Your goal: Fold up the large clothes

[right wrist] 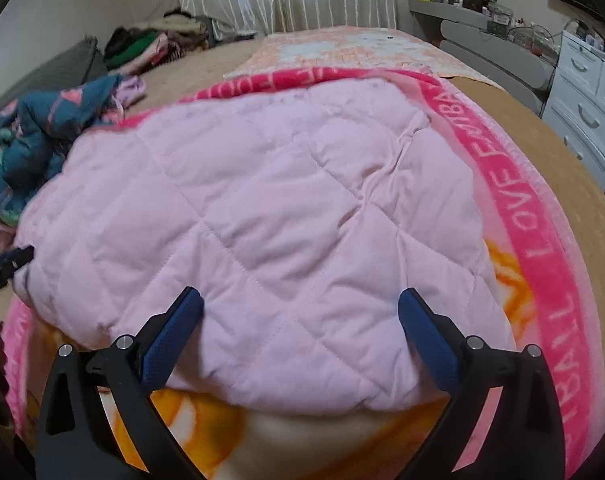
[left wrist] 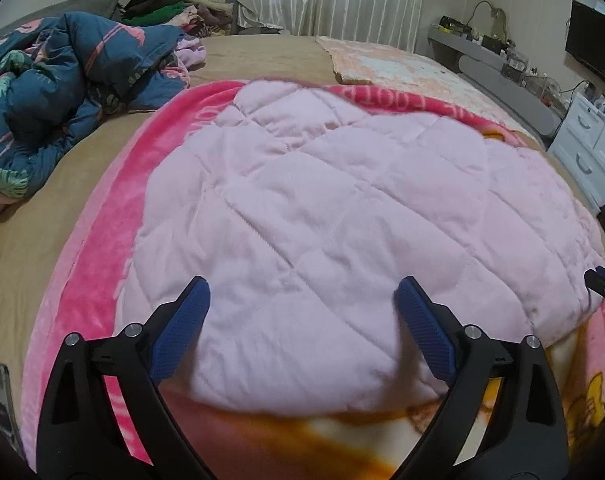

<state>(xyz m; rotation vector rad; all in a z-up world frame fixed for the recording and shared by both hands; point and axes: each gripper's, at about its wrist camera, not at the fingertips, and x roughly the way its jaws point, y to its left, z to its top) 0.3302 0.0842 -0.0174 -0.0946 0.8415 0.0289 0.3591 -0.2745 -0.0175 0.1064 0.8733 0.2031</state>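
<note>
I have both tongs open over the pale pink quilted garment [left wrist: 322,208], which lies spread flat on the bright pink printed blanket [left wrist: 102,240] that covers the near part of the bed [left wrist: 34,248]. My left tongs [left wrist: 302,320] hang above the garment's near edge, jaws wide apart and holding nothing; my right tongs [right wrist: 300,324] do the same further along that edge, also spread and empty. Each shows up as a dark tip at the margin of the other's view, so they stand well apart, one toward each near corner.

I judge this to be the moment between folds: the piece looks like a tidy padded rectangle already (whether it has been doubled over I cannot tell, since no sleeves or collar show), and neither tong has a hold on it. The near hem bulges up off the blanket in a thick rounded lip, which should give the jaws something to bite.

The next move, as I see it, calls for lowering both tongs to that lip, closing each on the full thickness of padding near its own corner, then lifting together and carrying the edge away from me to the far edge. The filling is bulky and likely to slip, so a shallow pinch may catch only the top layer.

A heap of blue floral bedding [left wrist: 54,92] sits to my left on the bed, clear of the garment.
</note>
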